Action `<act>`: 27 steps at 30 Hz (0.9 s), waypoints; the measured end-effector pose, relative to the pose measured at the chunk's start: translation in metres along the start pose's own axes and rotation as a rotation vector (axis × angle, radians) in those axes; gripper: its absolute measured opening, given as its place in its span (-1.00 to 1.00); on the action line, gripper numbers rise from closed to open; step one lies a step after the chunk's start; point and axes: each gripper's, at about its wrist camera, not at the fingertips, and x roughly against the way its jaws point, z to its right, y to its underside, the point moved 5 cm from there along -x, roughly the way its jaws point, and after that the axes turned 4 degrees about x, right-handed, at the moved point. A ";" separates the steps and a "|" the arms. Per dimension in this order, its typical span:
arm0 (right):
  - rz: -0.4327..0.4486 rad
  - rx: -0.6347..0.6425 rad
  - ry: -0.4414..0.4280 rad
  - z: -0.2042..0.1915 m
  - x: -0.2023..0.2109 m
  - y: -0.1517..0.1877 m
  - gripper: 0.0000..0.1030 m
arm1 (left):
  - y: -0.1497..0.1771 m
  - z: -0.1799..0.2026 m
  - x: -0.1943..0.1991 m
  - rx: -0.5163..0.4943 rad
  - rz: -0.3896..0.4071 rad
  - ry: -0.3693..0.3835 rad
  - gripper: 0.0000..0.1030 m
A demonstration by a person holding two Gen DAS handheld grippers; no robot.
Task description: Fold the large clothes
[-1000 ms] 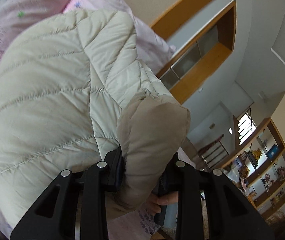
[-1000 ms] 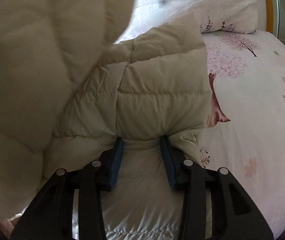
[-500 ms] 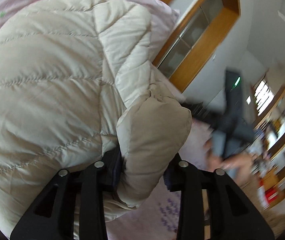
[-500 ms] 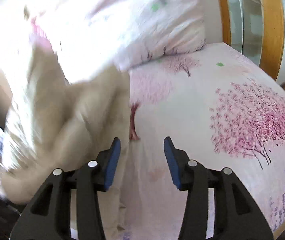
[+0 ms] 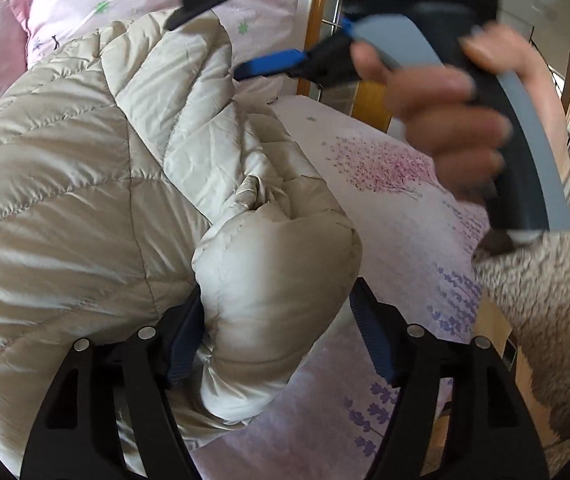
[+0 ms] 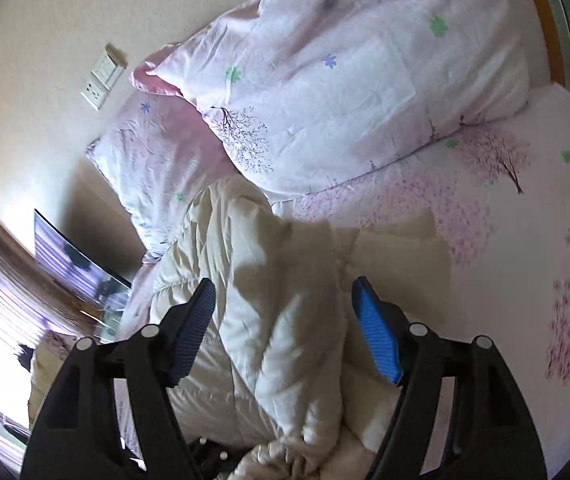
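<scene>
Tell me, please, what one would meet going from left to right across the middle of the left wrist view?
Puffy beige jacket → its bunched sleeve end between the opening left gripper jaws → floral bedsheet → hand holding the right gripper → fleecy sleeve.

Quilted jacket (image 5: 85, 168) in sheeny smooth cloth; bedsheet (image 6: 505, 216) matt printed cotton; sleeve (image 5: 545, 300) fuzzy fleece

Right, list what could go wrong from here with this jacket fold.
The puffy jacket may spring back: the left claw is opening, and its folded sleeve end sits loosely between the jaws.
The right claw, opening and empty above the jacket, leaves nothing pinning the fold.
</scene>
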 end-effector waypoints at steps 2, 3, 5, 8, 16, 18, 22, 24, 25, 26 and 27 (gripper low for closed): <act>0.001 0.016 0.027 0.005 -0.006 -0.003 -0.61 | -0.004 0.005 -0.003 -0.002 -0.001 -0.002 0.38; -0.015 0.012 0.055 0.010 -0.011 -0.005 -0.64 | -0.007 0.016 -0.010 -0.006 -0.004 0.003 0.39; -0.038 0.000 0.102 0.022 -0.022 -0.001 -0.74 | -0.009 0.019 -0.008 -0.003 0.000 0.013 0.42; -0.076 -0.011 0.140 0.035 -0.035 0.005 -0.75 | -0.017 0.019 0.011 0.022 -0.004 0.090 0.42; -0.110 -0.035 0.119 0.047 -0.041 0.008 -0.74 | -0.060 -0.051 0.110 0.161 0.131 0.143 0.43; -0.108 -0.032 0.102 0.048 -0.042 0.007 -0.73 | -0.072 -0.082 0.123 0.183 0.189 0.030 0.43; -0.101 -0.031 0.085 0.048 -0.040 0.007 -0.73 | -0.081 -0.124 0.122 0.195 0.186 -0.121 0.43; -0.099 -0.036 0.087 0.050 -0.039 0.008 -0.73 | -0.078 -0.137 0.111 0.193 0.140 -0.154 0.42; -0.098 -0.040 0.088 0.052 -0.039 0.008 -0.73 | -0.076 -0.140 0.104 0.191 0.118 -0.161 0.42; -0.100 -0.042 0.091 0.053 -0.040 0.008 -0.74 | -0.074 -0.141 0.097 0.189 0.100 -0.165 0.40; -0.101 -0.049 0.100 0.057 -0.040 0.009 -0.74 | -0.073 -0.142 0.090 0.188 0.079 -0.165 0.39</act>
